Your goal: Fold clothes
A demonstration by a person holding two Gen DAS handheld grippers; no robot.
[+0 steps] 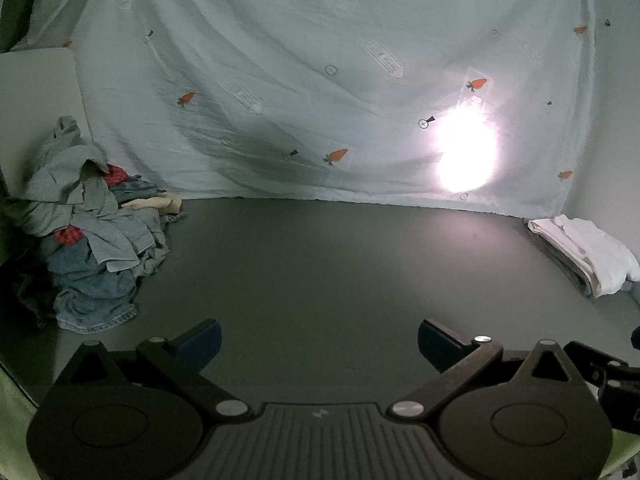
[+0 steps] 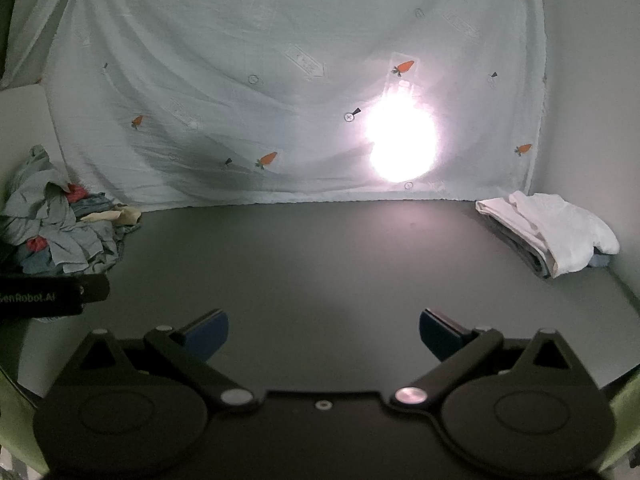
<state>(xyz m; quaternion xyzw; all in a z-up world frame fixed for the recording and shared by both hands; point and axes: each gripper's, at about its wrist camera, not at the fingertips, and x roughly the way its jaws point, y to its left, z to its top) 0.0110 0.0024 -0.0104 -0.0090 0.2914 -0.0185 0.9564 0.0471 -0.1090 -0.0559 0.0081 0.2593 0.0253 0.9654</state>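
— Two sets of tongs hovering low over the dark surface (image 1: 320,272), both spread wide and gripping nothing: left tongs (image 1: 320,340) and right tongs (image 2: 324,330) alike, blue pads (image 1: 200,340) standing well apart.

— Pointing where?

— Facing the middle stretch of bare surface, probably keeping it free as the working area for spreading a garment flat. Sitting side by side, judging by the edge of the left tool showing at the left margin of the right wrist view.

— And the clothes?

— Lying in two lots, well apart. Heaping up at the far left against the wall: a crumpled pile (image 1: 88,232), grey cloth draping over denim, with red patches and a cream piece poking through. Resting at the far right corner: a folded stack (image 2: 548,232), white garment on top, grey and pale blue layers peeking out beneath.

— Why split that way?

— Seemingly sorting unfolded from folded, one side feeding and the other receiving. Fitting either a pause between garments or a halt with the heap left over; not settling which.

— How handling?

— Looking soft and limp, the heap tangling, likely needing a shake-out once lifted. Stack's top layer sagging slightly at the near edge.

— Backdrop?

— Hanging behind: a pale carrot-print sheet (image 2: 280,80), a bright lamp glare (image 2: 400,144) burning through it.
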